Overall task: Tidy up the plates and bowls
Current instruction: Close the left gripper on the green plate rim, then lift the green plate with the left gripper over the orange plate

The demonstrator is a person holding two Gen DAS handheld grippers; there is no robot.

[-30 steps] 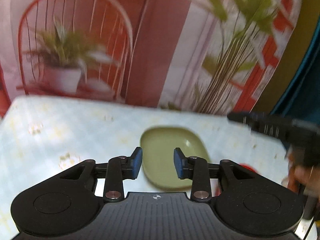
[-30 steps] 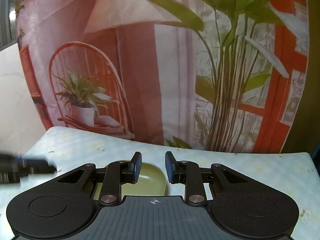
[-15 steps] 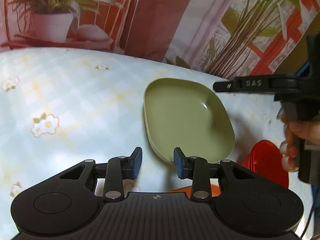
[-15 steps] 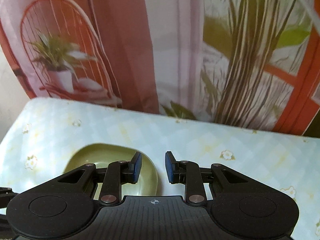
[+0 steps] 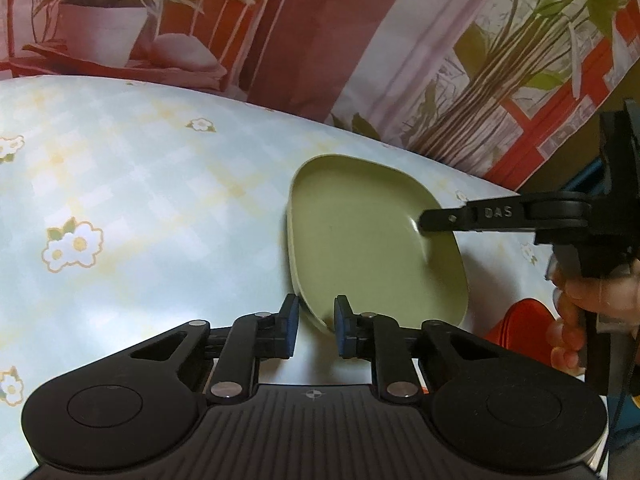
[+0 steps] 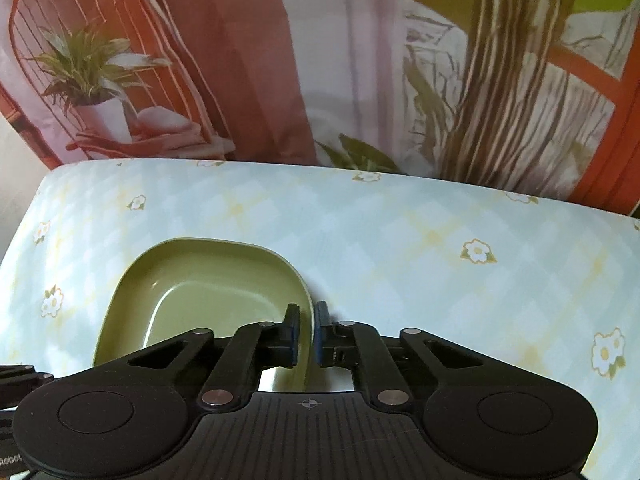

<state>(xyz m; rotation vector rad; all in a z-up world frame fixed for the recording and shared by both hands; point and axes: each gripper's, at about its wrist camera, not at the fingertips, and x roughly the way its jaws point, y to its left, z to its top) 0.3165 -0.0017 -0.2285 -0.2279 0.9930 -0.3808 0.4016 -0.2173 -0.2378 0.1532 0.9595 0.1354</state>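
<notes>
A green, rounded-square plate (image 5: 372,248) lies on the flowered tablecloth (image 5: 160,200). My left gripper (image 5: 316,324) has its jaws closing on the plate's near left rim, which stands between the blue pads and touches them. In the right wrist view the same plate (image 6: 208,292) sits low and left. My right gripper (image 6: 307,336) is closing on the plate's right rim, with the thin edge pinched between its pads. From the left wrist view, the right gripper (image 5: 424,222) reaches in from the right over that rim.
Stacked red plates (image 5: 528,328) lie close to the green plate's near right corner, partly hidden by a hand (image 5: 580,304) holding the right gripper. A printed backdrop (image 6: 280,60) hangs behind the table's far edge. Bare tablecloth (image 6: 440,280) stretches right of the green plate.
Both grippers dropped toward the table and reached the green plate. Their jaws, apart in the earlier frames, have narrowed onto the rim, the left at the near left edge, the right at the right edge.
</notes>
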